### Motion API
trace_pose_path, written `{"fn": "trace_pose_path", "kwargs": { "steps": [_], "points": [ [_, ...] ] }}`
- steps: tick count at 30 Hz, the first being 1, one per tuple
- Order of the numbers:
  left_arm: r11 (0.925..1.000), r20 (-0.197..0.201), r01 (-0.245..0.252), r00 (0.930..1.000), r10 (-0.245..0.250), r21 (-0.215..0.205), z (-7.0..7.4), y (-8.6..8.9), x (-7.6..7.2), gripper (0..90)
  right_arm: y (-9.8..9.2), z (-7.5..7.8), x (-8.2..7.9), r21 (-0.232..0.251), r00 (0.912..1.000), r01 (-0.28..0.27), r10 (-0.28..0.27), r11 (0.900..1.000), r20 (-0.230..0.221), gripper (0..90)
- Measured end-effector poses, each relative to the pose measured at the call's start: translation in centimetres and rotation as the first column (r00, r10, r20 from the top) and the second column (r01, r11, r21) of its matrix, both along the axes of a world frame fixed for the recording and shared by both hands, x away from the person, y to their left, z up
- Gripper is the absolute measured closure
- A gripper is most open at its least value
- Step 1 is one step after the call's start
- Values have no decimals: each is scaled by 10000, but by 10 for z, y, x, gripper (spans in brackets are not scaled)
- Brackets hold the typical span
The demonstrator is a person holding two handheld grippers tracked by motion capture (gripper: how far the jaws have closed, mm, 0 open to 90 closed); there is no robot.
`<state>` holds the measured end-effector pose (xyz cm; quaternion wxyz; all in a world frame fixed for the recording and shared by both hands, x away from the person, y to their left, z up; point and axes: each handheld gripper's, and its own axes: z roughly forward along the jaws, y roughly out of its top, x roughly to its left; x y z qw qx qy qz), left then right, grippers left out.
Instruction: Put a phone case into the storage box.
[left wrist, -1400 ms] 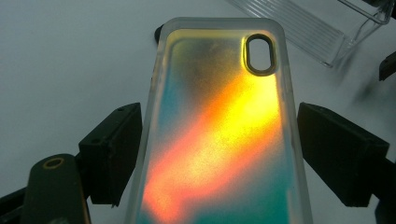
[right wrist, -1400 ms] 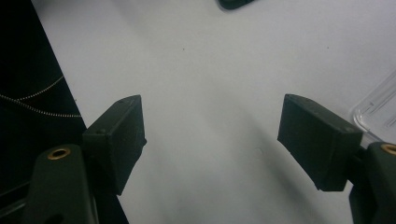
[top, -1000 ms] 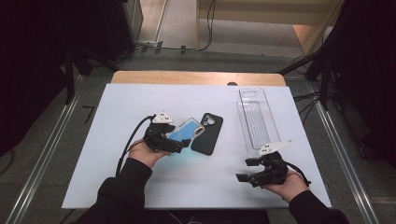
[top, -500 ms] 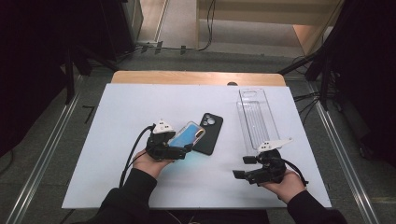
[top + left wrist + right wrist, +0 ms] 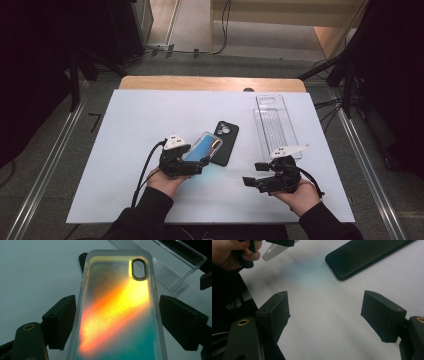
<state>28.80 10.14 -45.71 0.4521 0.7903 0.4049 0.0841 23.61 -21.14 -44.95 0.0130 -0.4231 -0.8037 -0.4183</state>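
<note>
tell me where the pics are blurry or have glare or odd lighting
Left gripper view: the iridescent case glows orange-yellow between the claw's jaws, its near end soft. Right gripper view: the black phone is fairly sharp, the near jaws and the hand are blurred. High view: the white table is evenly lit and the surroundings are dark.

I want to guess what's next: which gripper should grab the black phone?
Probably right: the right gripper is open and empty, its jaws facing the black phone. The left gripper already holds the shiny rainbow phone case.
</note>
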Motion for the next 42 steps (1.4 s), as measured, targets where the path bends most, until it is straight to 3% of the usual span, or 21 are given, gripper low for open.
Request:
{"fn": "trace_pose_path", "kwargs": {
  "steps": [8,12,17,20,25,28,33,42],
  "points": [
    [9990,187,-380,9991,384,-231,-1,2,-4,174,13,7,5,-27,10000,49,-49,10000,38,208],
    [9972,385,-490,9979,512,-563,-4,2,-8,174,17,10,10,82,9998,204,-203,9998,-40,209],
    [9972,670,-575,9959,607,-484,-6,-2,-11,173,23,14,18,242,9989,409,-404,9989,-237,210],
    [9952,920,-754,9925,809,-617,-8,-4,-12,173,26,16,23,303,9980,544,-533,9981,-338,211],
    [9913,1016,-994,9889,1080,-861,-11,-4,-12,174,30,19,31,674,9964,735,-704,9950,-475,211],
    [9886,1217,-1102,9850,1225,-1027,-14,-5,-15,174,34,22,33,715,9979,631,-620,9954,-179,214],
    [9832,1255,-1320,9810,1477,-1257,-16,-5,-17,174,41,27,39,848,9970,774,-769,9934,-93,214],
    [9822,1697,-1336,9732,1553,-1323,-20,-11,-25,174,48,32,51,1188,9935,1091,-1043,9869,-461,217]
  ]
}}
